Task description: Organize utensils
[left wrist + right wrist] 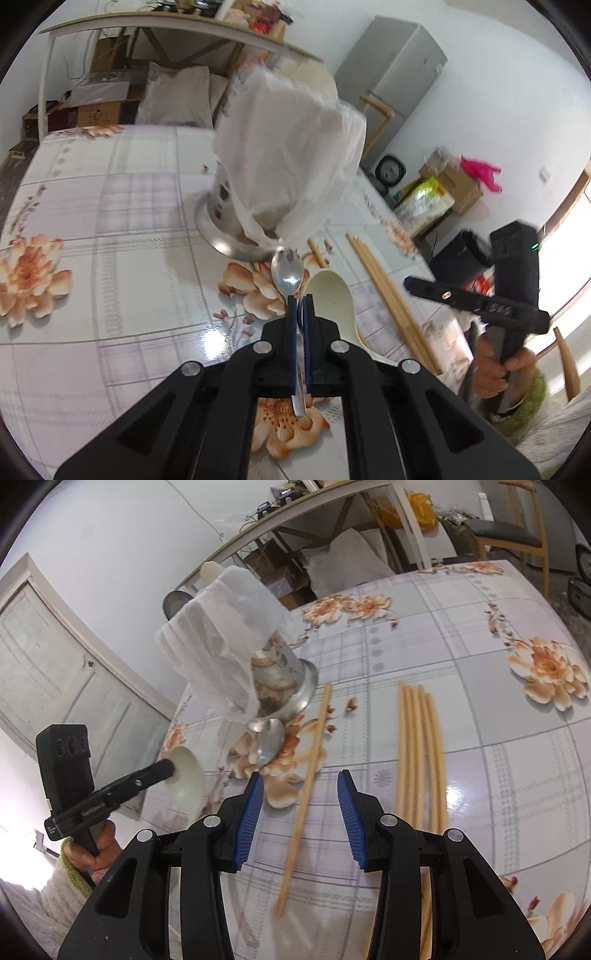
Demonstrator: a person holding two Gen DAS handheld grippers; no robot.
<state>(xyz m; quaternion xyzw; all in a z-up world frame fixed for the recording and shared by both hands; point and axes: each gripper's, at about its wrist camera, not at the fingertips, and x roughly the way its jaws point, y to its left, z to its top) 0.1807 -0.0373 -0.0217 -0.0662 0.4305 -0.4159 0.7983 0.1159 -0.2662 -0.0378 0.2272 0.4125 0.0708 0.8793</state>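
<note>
My left gripper (301, 300) is shut on the handle of a metal spoon (287, 275), whose bowl points toward the metal utensil holder (221, 218), which is covered by a white plastic bag (288, 147). A cream plastic spoon (330, 295) lies just right of it. My right gripper (301, 779) is open and empty above a single wooden chopstick (306, 790). A bundle of several chopsticks (419, 746) lies to its right. The holder (288, 686), the metal spoon (271, 744) and the cream spoon (186, 779) also show in the right wrist view, with the left gripper (162, 770).
The table (92, 221) has a glossy floral plaid cloth. The right gripper (480, 302) shows at the table's right edge in the left wrist view. Beyond the table stand a desk, boxes, pillows, a grey fridge (391, 74) and a chair (509, 535).
</note>
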